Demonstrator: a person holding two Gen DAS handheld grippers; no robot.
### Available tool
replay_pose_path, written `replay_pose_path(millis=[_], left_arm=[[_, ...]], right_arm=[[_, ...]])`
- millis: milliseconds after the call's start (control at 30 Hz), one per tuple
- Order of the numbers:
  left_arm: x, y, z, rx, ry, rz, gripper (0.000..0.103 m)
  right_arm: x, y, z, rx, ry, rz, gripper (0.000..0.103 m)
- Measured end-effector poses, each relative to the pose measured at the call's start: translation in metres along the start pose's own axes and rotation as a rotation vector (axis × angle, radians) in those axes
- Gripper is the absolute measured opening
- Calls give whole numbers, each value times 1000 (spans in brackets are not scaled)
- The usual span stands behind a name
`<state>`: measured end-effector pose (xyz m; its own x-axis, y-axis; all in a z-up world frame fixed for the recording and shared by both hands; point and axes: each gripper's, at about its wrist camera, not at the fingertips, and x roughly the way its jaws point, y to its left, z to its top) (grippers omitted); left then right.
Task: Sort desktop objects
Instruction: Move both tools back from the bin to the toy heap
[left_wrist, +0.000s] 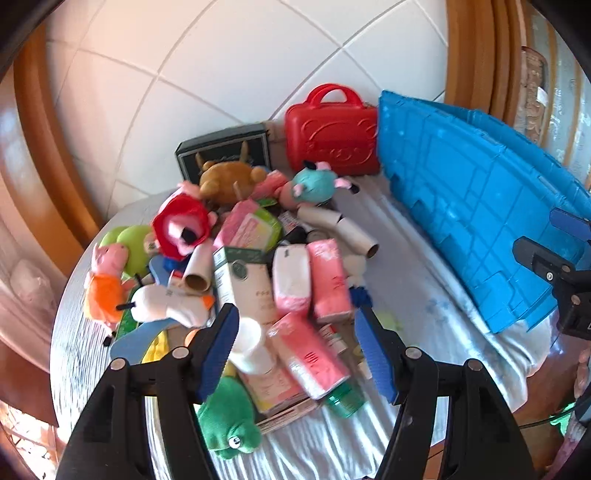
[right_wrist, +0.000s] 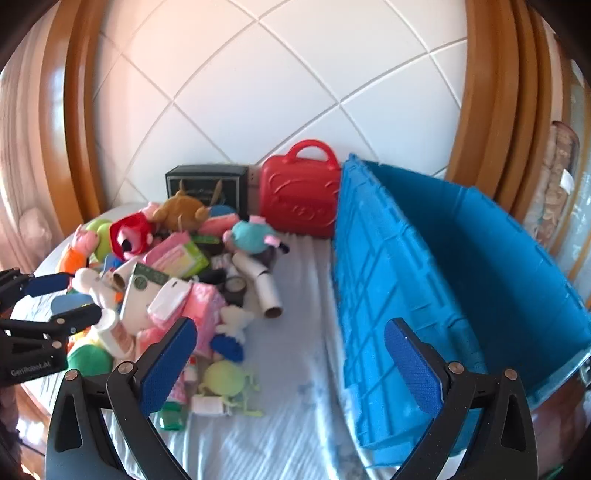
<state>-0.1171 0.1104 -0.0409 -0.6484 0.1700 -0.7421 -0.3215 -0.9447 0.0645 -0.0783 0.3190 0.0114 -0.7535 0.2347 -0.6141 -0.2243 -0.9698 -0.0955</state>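
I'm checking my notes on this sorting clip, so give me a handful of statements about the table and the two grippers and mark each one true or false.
1. The blue crate has nothing visible inside it. True.
2. The red carry case lies flat on top of the toy pile. False: it stands upright at the back by the tiled wall, beside the crate.
3. The left gripper is clamped on the green frog plush. False: its jaws stand apart above the pile and hold nothing.
4. The right gripper is open with nothing between its fingers. True.
5. A cardboard tube lies on the cloth at the pile's edge. True.
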Motion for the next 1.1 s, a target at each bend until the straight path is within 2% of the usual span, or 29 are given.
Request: replay_pose_path(millis=[133,233,433,600,733,1100], left_arm=[[21,41,-38,-35,64,32,65],[33,61,-63,-65,101,26,65],[55,79,-103,-62,179,8,65],[69,96,-121,-97,239,-4,65],[65,116,-127,-130,233,0,65],[65,165,-147,-190,265,33,65]], right_arm=[[30,31,-21,1,72,74,103],[52,50,-40,5,139,96,103],[90,75,-76,14,280,132,103],[109,94,-94,11,359,151,103],[113,114,-99,-6,382,184,103],[98,187,-90,-93,348,309,103]])
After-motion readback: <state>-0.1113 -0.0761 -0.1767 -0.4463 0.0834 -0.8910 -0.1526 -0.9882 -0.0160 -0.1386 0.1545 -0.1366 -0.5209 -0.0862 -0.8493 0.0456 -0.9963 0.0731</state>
